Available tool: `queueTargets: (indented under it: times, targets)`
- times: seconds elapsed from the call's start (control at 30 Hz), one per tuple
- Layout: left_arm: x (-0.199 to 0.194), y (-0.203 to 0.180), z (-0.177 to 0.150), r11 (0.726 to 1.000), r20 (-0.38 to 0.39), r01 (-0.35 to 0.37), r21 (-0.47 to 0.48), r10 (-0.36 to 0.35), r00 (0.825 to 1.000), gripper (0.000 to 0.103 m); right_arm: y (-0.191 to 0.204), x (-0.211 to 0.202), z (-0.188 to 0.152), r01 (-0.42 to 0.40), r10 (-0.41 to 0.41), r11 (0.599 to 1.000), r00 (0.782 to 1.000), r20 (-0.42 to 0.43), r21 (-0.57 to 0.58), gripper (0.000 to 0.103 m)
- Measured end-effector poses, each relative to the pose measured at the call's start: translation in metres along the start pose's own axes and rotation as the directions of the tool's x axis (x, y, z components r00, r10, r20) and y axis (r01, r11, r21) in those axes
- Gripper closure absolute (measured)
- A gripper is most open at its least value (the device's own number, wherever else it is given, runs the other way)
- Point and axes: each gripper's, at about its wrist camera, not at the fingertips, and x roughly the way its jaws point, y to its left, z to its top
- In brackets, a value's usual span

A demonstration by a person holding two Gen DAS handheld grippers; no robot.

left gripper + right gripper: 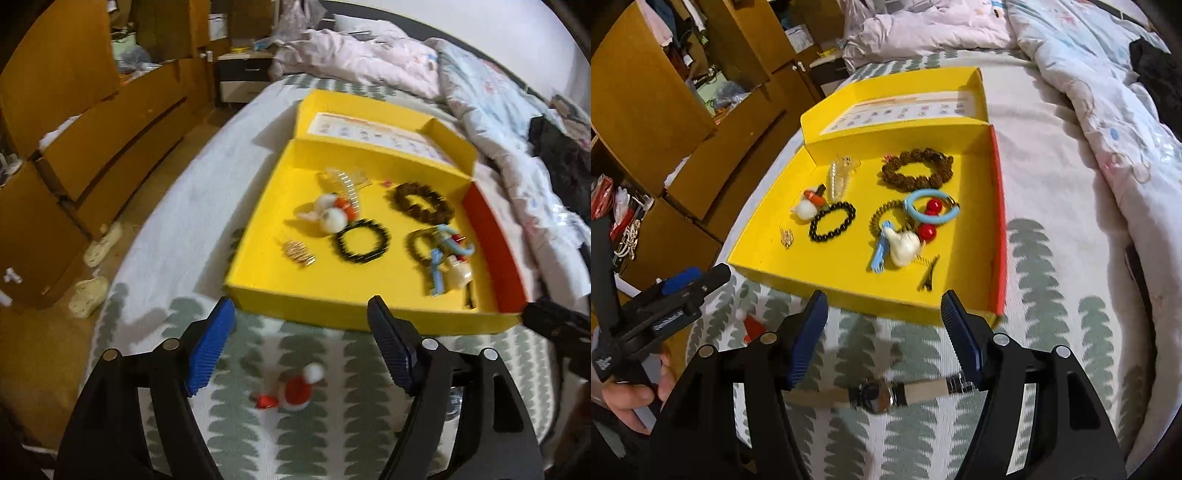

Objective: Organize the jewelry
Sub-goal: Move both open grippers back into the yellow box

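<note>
A yellow box (258, 284) (768, 273) lies open on the bed. Inside are a black bead bracelet (360, 242) (833, 221), a brown bead bracelet (421, 203) (916, 170), a blue ring (931, 206), pompom clips and a comb. My left gripper (301, 321) is open above a red-and-white pompom clip (297, 387) on the bedspread, short of the box. My right gripper (882, 314) is open above a metal wristwatch (875, 397) lying on the bedspread before the box. The left gripper also shows in the right wrist view (683, 291).
Crumpled quilts (480, 85) (1089, 74) lie behind and right of the box. Wooden cabinets (92, 129) stand left of the bed, with slippers (88, 295) on the floor. A black clip (929, 277) lies in the box's near corner.
</note>
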Motion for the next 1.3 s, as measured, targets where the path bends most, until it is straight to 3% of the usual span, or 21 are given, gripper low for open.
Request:
queueTargets:
  times: [0.1,0.4,0.67,0.83,1.23,1.3]
  targets:
    - [0.001,-0.006,0.012,1.0,0.03,0.006,0.018,-0.006,1.0,0.029,-0.002,0.007,0.01,-0.005,0.005,1.0,1.0,0.0,0.006,0.036]
    - [0.031,-0.014,0.053,0.998,0.025,0.067,0.014,-0.067,0.997,0.029,-0.015,0.033,0.04,-0.02,0.021,0.999,0.999,-0.024,0.039,0.036]
    - [0.065,-0.02,0.063,0.996,-0.073,0.09,0.016,-0.089,0.993,0.029,-0.006,0.076,0.041,0.013,-0.014,1.0,0.993,-0.118,-0.006,0.036]
    - [0.082,-0.014,0.071,0.994,-0.11,0.107,-0.007,-0.107,0.988,0.029,-0.004,0.087,0.04,0.021,-0.023,1.0,0.991,-0.13,-0.013,0.036]
    - [0.111,-0.021,0.084,0.994,-0.124,0.109,-0.003,-0.109,0.986,0.029,-0.01,0.097,0.042,0.02,-0.021,1.0,0.99,-0.136,-0.007,0.036]
    - [0.117,-0.022,0.084,0.994,-0.137,0.107,-0.004,-0.106,0.985,0.033,-0.01,0.098,0.041,0.017,-0.019,1.0,0.99,-0.143,-0.013,0.037]
